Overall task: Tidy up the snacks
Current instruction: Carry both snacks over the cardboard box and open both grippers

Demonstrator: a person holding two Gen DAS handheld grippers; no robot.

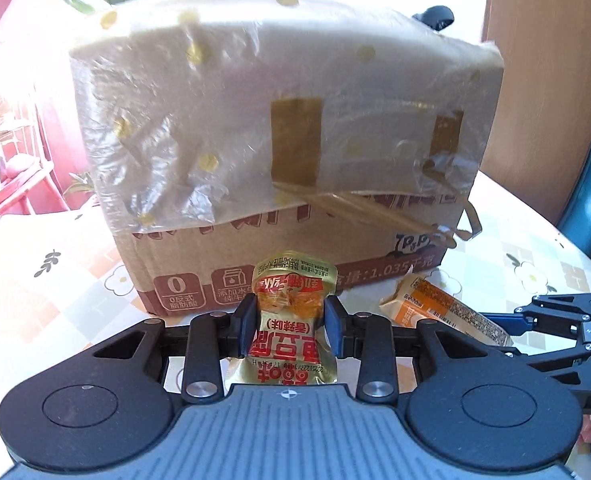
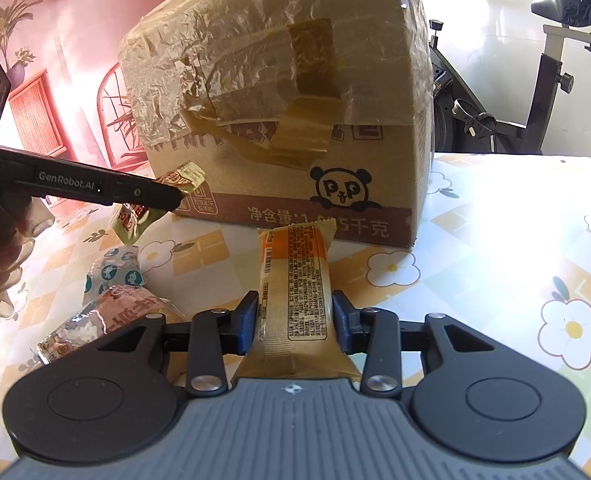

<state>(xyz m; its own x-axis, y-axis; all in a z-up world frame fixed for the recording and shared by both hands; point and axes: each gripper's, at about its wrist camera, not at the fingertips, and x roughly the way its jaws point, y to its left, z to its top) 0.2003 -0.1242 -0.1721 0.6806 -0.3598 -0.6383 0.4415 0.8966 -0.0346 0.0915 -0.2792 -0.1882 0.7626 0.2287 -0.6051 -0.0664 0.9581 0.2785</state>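
Snacks are in both tools at once: the left tool (image 1: 289, 326) pinches a gold foil packet (image 1: 291, 312) across its middle, lifted off the worktop (image 2: 495, 240), and the right tool (image 2: 294, 322) pinches a long orange-and-cream wrapped bar (image 2: 295, 280) whose far end reaches toward the base of the cardboard box (image 2: 287, 92). Risk sits chiefly in the wrappers, which look slick and soft; I judge either could slide or fold out of the pads if swung quickly, the gold packet most, since it hangs crumpled and free. The two tools are near each other, so crossing paths could knock one snack loose. Two more wrapped snacks (image 2: 107, 304) lie on the worktop at the left, close enough to be swept off by a careless pass. As for the box, plastic film and brown tape cover its upper part, and its inside is hidden, so what it holds cannot be told.
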